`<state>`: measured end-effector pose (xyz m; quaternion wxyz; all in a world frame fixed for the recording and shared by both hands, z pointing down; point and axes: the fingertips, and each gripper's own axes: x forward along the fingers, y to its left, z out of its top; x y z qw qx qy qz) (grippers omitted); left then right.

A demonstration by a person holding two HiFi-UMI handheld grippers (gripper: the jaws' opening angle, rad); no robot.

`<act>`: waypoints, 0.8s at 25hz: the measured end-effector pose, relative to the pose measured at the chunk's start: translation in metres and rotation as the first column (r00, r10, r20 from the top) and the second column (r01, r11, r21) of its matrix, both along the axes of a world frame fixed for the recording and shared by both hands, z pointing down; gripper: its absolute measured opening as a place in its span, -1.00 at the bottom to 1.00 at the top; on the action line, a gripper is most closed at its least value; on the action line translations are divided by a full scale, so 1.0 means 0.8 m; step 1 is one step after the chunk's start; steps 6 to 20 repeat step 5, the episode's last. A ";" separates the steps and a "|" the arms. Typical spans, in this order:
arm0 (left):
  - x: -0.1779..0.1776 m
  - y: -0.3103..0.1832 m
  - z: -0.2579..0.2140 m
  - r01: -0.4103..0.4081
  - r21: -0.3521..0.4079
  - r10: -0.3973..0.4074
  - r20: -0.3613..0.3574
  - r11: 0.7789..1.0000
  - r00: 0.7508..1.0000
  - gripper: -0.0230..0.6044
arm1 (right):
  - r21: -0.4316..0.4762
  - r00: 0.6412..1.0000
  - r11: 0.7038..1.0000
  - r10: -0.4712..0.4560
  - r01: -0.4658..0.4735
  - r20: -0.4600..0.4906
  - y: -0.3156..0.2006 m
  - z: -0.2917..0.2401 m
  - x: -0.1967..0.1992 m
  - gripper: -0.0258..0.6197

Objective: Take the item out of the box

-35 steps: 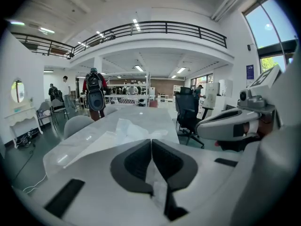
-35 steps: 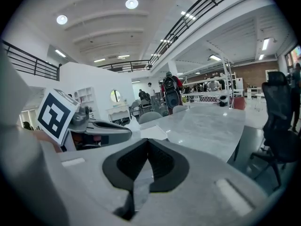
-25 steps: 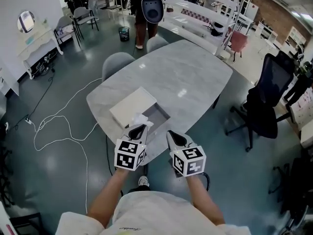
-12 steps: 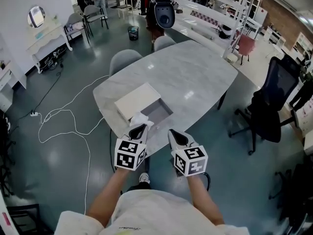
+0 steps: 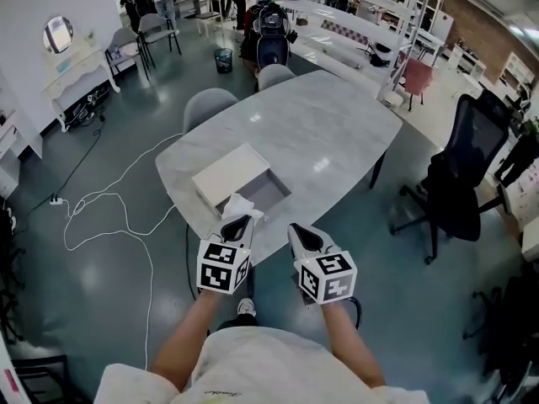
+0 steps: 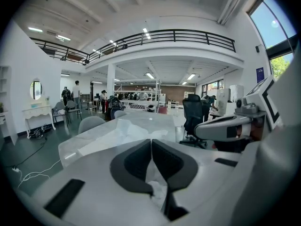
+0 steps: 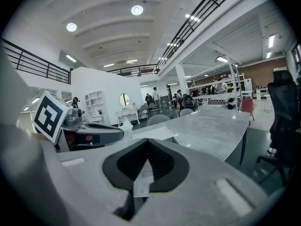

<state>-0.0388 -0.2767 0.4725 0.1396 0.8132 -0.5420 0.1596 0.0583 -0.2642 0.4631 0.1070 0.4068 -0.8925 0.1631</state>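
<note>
A flat white box [image 5: 226,173] lies near the front edge of the marble table [image 5: 320,133], and its grey inside [image 5: 268,194] is open on the right. My left gripper [image 5: 239,222] hovers at the box's near corner, shut on a crumpled white wrapper [image 5: 239,204]. In the left gripper view the wrapper [image 6: 126,131] bulges out past the closed pads [image 6: 141,159]. My right gripper [image 5: 300,234] hangs beside the left one, just off the table's edge, with its jaws shut. A thin pale strip [image 7: 140,179] shows in the slit behind its pads; I cannot tell what it is.
Two grey chairs [image 5: 205,106] stand at the table's far left side. A black office chair [image 5: 459,183] is to the right. A white cable [image 5: 109,217] loops over the floor on the left. A person [image 5: 271,36] stands at the table's far end.
Both grippers keep the same stance, and the wrapper stays in the left one. The head view has shifted a little. The person at the far end has moved.
</note>
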 end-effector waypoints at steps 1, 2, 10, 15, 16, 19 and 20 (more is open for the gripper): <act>0.000 0.001 -0.001 -0.001 0.000 0.001 0.000 1.000 1.000 -0.87 | -0.001 1.000 1.000 0.005 -0.005 -0.001 0.001 -0.001 0.000 -0.91; -0.001 0.002 -0.001 -0.002 -0.001 0.002 -0.001 1.000 1.000 -0.87 | -0.001 1.000 1.000 0.009 -0.009 -0.003 0.002 -0.003 -0.001 -0.91; -0.004 0.004 -0.001 -0.003 -0.003 0.003 -0.003 1.000 1.000 -0.87 | -0.001 1.000 1.000 0.012 -0.012 -0.003 0.005 -0.004 -0.004 -0.91; -0.004 0.004 -0.001 -0.003 -0.003 0.003 -0.003 1.000 1.000 -0.87 | -0.001 1.000 1.000 0.012 -0.012 -0.003 0.005 -0.004 -0.004 -0.91; -0.004 0.004 -0.001 -0.003 -0.003 0.003 -0.003 1.000 1.000 -0.87 | -0.001 1.000 1.000 0.012 -0.012 -0.003 0.005 -0.004 -0.004 -0.91; -0.004 0.004 -0.001 -0.003 -0.003 0.003 -0.003 1.000 1.000 -0.87 | -0.001 1.000 1.000 0.012 -0.012 -0.003 0.005 -0.004 -0.004 -0.91; -0.004 0.004 -0.001 -0.003 -0.003 0.003 -0.003 1.000 1.000 -0.87 | -0.001 1.000 1.000 0.012 -0.012 -0.003 0.005 -0.004 -0.004 -0.91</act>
